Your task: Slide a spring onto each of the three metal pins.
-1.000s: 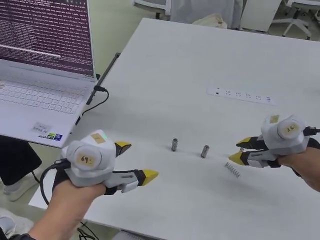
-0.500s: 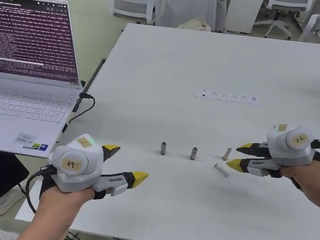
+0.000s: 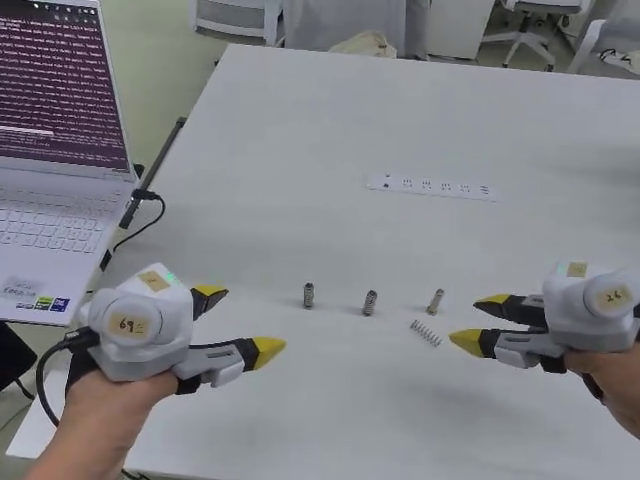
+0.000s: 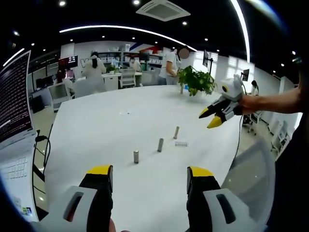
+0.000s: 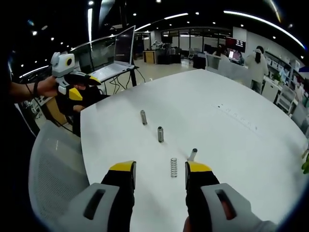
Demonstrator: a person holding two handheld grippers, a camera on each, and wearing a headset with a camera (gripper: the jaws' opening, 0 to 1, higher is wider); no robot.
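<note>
The right claw [image 3: 476,320], apart and empty like the left claw [image 3: 241,320], could knock the spring [image 3: 426,333] rolling or topple the pin [image 3: 435,301] beside it.

Laptop [image 3: 50,150] runs off the edge at nine o'clock, its screen text too small to read. Left hand [image 3: 105,405] drops out at seven, right hand [image 3: 608,372] is clipped at four. Table [image 3: 400,110] is cut off at one o'clock. Strip [image 3: 430,186]: sockets too tiny to count.
</note>
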